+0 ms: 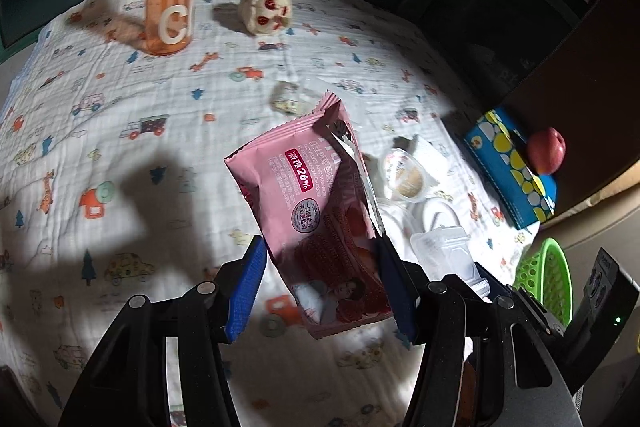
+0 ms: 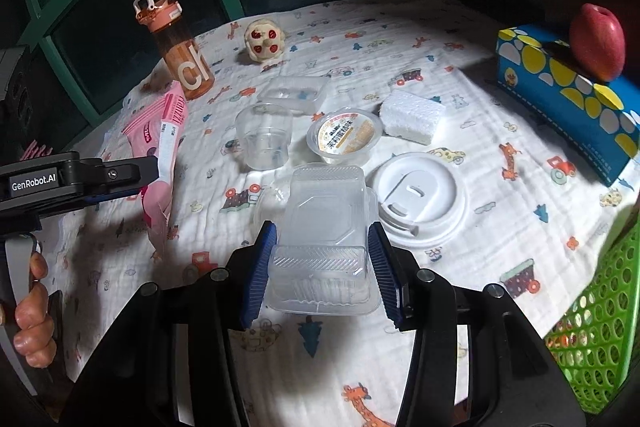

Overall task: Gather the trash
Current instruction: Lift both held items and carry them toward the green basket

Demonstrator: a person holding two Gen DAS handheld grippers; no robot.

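- Both hand-held grippers are carrying one piece of trash each above the printed tablecloth (image 2: 480,155); judging by that, the step in hand is the carry to the green basket (image 2: 600,315) at the table's right edge.
- The left gripper (image 1: 320,283) is holding a pink snack wrapper (image 1: 316,203). Its blue pads (image 1: 250,291) are pinching the wrapper's lower half from both sides, and most of the packet is sticking out past the fingertips, hanging clear of the cloth.
- The right gripper (image 2: 322,271) is closing on a clear plastic clamshell box (image 2: 326,239). The box is sitting between the two ribbed pads (image 2: 262,275), which are touching its sides, with its far end reaching beyond the tips.
- The next move probably calls for swinging each load over the basket rim before letting go; the thin box could buckle or slip if squeezed harder.
- A white lid (image 2: 416,199), a clear cup (image 2: 264,137) and a sealed jelly cup (image 2: 344,135) are lying on the cloth, not yet collected.
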